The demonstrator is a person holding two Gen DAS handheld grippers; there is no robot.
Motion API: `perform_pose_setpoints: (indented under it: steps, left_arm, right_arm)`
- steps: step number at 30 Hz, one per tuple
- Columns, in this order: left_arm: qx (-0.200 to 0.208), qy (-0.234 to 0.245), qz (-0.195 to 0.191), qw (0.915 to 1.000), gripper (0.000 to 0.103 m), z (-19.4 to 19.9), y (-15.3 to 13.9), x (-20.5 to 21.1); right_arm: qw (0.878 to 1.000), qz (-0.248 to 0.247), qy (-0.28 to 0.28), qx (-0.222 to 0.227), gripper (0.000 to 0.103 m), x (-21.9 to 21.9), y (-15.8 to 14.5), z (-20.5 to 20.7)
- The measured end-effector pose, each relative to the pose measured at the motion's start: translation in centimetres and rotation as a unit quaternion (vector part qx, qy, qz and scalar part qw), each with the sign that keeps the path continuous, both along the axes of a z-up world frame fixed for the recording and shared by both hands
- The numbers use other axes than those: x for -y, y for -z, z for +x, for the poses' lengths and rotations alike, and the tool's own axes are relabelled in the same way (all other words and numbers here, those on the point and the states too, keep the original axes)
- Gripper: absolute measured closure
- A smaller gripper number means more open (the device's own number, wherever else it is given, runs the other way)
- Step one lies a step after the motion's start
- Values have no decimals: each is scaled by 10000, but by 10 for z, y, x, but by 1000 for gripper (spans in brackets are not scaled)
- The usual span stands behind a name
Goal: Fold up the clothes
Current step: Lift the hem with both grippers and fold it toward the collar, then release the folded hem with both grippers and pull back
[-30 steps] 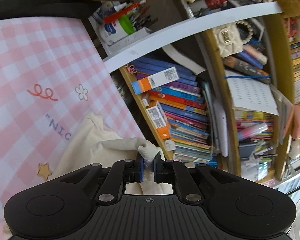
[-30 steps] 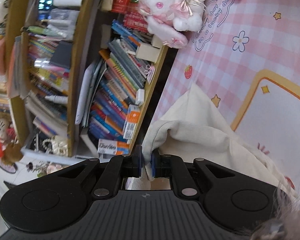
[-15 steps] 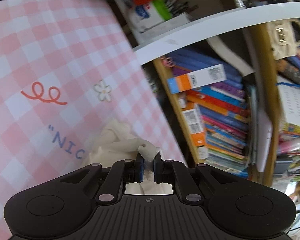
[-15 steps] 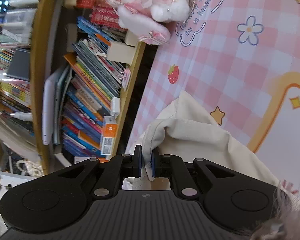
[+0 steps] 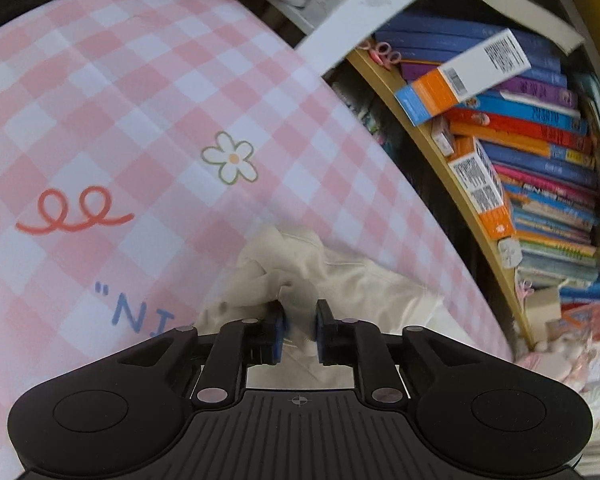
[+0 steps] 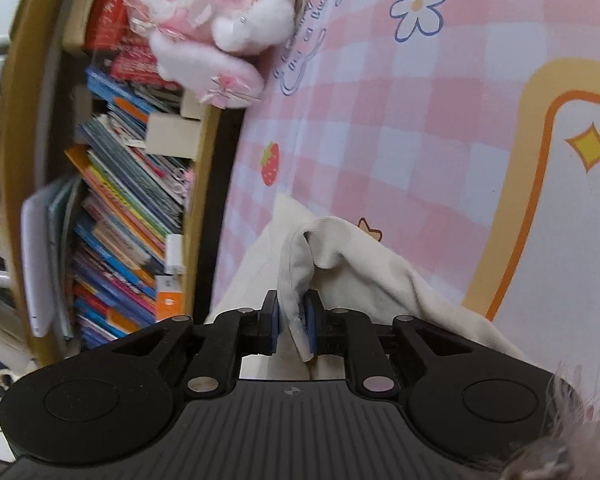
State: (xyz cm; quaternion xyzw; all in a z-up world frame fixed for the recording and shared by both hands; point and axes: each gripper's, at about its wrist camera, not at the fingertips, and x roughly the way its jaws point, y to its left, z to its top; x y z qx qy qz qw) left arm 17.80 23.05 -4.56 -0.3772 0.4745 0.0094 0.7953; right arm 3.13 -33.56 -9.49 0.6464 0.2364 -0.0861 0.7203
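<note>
Left wrist view: the left gripper (image 5: 299, 326) has just been opening. Its blue pads (image 5: 278, 330), pinched on a cloth corner a second ago, now stand apart with a clear gap; blurred cloth lies between and ahead of them, but nothing is pressed. The cream cotton garment (image 5: 332, 280) sits bunched at lower centre of the frame on the pink-and-white checked mat (image 5: 140, 120), below the printed white flower (image 5: 230, 162), whereas earlier it hung from the jaws.

Right wrist view: the right gripper (image 6: 291, 326) has likewise just been opening. A thin ribbed hem of the same garment (image 6: 352, 264) is between the pads, touching the one on the frame's right and clear of the other, so the grip reads as released. The cloth spreads from lower centre towards lower right, beside the small orange star print.

Judgement: both corners are being let go together, which suggests one fold is being laid down on the mat near its edge by the wooden bookshelf (image 6: 204, 184). The garment looks soft, creased and heaped, not flat.
</note>
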Motion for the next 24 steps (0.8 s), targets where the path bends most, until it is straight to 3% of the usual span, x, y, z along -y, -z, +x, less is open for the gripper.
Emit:
perform_pose_setpoints:
  steps: [5, 13, 15, 20, 24]
  left_arm:
    - [20, -103, -190, 9998, 79, -2, 2, -1]
    - [237, -190, -597, 9978, 61, -4, 4, -5]
    - [296, -176, -736, 9967, 53, -3, 6, -7]
    - [324, -233, -1250, 9913, 54, -1, 16, -18]
    - [214, -226, -1559, 9873, 54, 2, 21, -25]
  right_arm:
    - [9995, -87, -236, 186, 66, 2, -8, 2]
    - [9921, -560, -1101, -198, 54, -6, -24, 22]
    - [9907, -548, -1220, -238, 54, -4, -25, 25]
    - [9871, -607, -1421, -420, 56, -1, -29, 34]
    - [9841, -613, -1509, -716, 69, 1, -31, 39]
